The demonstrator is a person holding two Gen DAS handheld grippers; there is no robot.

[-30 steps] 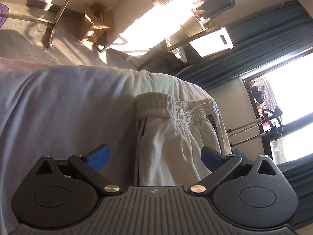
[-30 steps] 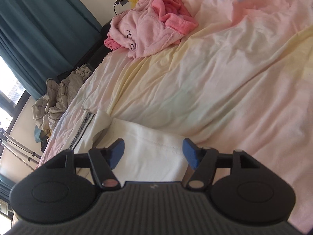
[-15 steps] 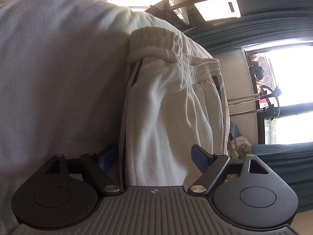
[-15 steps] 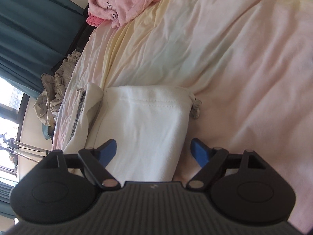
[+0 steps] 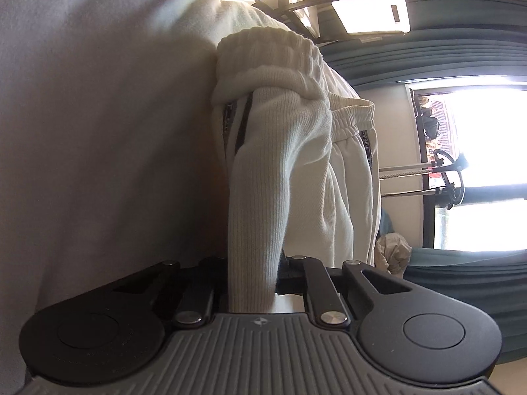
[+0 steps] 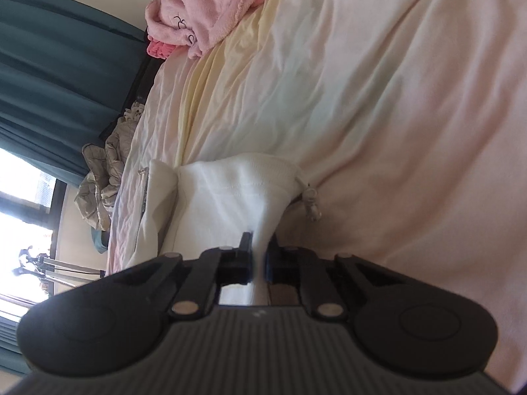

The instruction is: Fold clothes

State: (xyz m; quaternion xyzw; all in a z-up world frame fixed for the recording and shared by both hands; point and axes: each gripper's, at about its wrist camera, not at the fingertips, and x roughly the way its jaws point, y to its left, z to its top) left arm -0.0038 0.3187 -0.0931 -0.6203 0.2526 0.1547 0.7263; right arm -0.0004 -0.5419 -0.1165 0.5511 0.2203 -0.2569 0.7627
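White ribbed sweatpants (image 5: pixel 290 164) with an elastic waistband and a dark side stripe lie on the bed. My left gripper (image 5: pixel 253 273) is shut on a bunched fold of the pants near the waistband end. In the right wrist view the pants' leg end (image 6: pixel 230 191) lies on the sheet, with a small drawstring toggle (image 6: pixel 311 202) beside it. My right gripper (image 6: pixel 258 256) is shut on a pinch of that white fabric, which rises into the jaws.
A pale pink and yellow bed sheet (image 6: pixel 362 82) covers the bed. A pink robe (image 6: pixel 201 16) lies at the far end. A grey quilted garment (image 6: pixel 105 171) hangs off the bed's edge by teal curtains (image 6: pixel 59 65). A window (image 5: pixel 477 164) and a drying rack (image 5: pixel 421 177) stand beyond.
Both grippers moved down onto the pants and closed from open, each pinching white fabric. The fabric now bunches up into the jaws.
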